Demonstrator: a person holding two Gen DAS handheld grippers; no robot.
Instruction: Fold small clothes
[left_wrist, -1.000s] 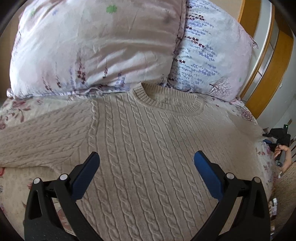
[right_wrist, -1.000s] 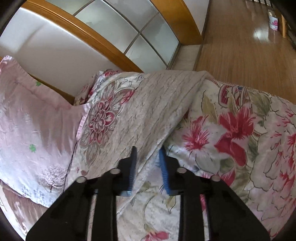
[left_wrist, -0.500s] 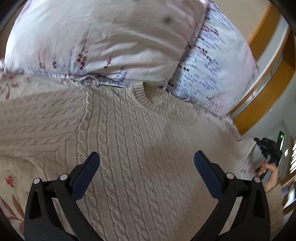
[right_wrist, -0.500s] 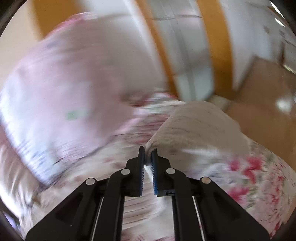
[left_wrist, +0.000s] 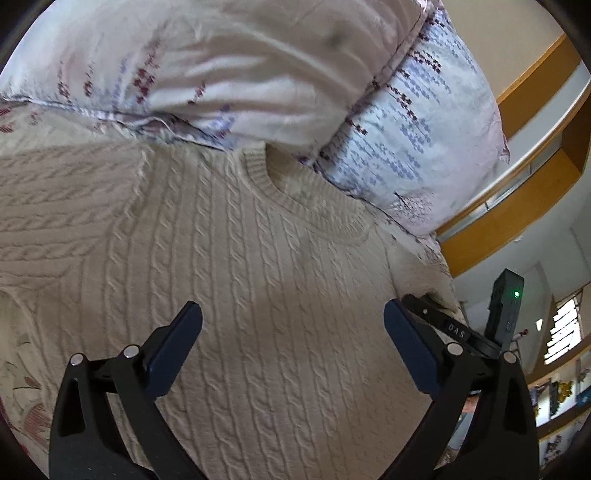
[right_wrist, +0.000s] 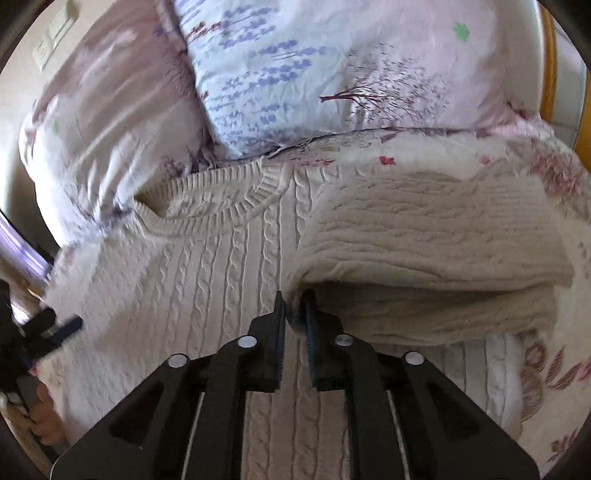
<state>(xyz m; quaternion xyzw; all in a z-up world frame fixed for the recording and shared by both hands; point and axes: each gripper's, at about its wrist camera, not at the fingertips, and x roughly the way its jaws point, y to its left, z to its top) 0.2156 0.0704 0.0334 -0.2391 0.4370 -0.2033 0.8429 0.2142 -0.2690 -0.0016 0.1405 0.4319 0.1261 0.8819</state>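
A cream cable-knit sweater (left_wrist: 258, 266) lies flat on the bed, neck toward the pillows. My left gripper (left_wrist: 291, 332) is open and empty, hovering over the sweater's chest. My right gripper (right_wrist: 293, 314) is shut on the sweater's right sleeve (right_wrist: 424, 251), which is lifted and doubled over the sweater's body (right_wrist: 207, 280). The right gripper also shows at the right edge of the left wrist view (left_wrist: 443, 325).
Two floral pillows (left_wrist: 229, 66) (right_wrist: 332, 74) lie just beyond the collar. A flowered bedspread (right_wrist: 546, 369) lies under the sweater. A wooden-framed wall (left_wrist: 517, 206) stands to the right. The left gripper and hand show at the left edge of the right wrist view (right_wrist: 44, 332).
My right gripper closed on the sleeve at the bed's edge and swung it inward over the sweater's body. My left gripper moved closer to the sweater and tilted, staying open.
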